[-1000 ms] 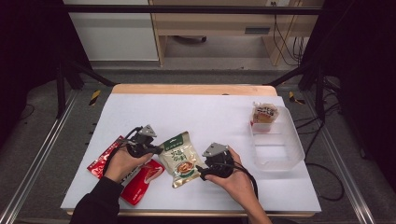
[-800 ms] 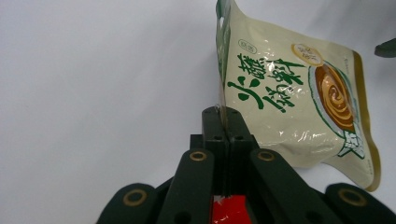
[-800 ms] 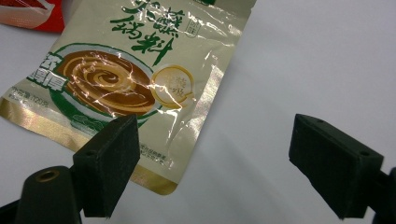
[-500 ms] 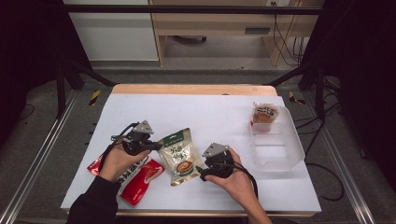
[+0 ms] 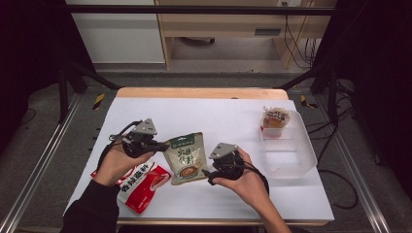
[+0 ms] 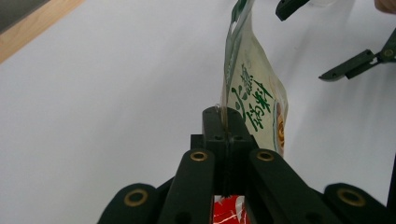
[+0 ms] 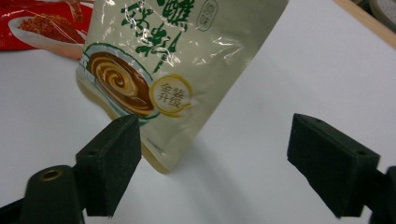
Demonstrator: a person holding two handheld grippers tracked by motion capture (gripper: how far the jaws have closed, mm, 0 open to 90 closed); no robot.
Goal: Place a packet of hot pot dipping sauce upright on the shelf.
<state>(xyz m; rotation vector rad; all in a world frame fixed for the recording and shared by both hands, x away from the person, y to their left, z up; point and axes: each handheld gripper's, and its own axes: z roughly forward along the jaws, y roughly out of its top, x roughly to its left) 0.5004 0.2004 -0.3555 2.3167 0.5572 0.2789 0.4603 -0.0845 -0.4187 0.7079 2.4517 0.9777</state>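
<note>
Left gripper (image 6: 224,122) pinched cream-and-green foil sauce pouch (image 5: 185,158) at its top edge; right gripper (image 7: 212,168), jaws spread, sat just beside pouch's lower corner, w/ red snack bag (image 5: 141,182) left of pouch.

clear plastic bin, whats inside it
One snack cup stands at the far end of the clear plastic bin; the rest looks bare. The cup's contents are too small to tell.

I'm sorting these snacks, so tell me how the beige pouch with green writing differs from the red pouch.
The beige pouch is pinched at its top edge by the left hand-held gripper and tilted up; the red pouch lies flat on the white table, ungripped. The beige pouch pictures a brown bowl of sauce; the red pouch shows white lettering. The beige pouch lies fully open to the high view, while the left forearm partly covers the red pouch. Both are glossy sealed food pouches.
</note>
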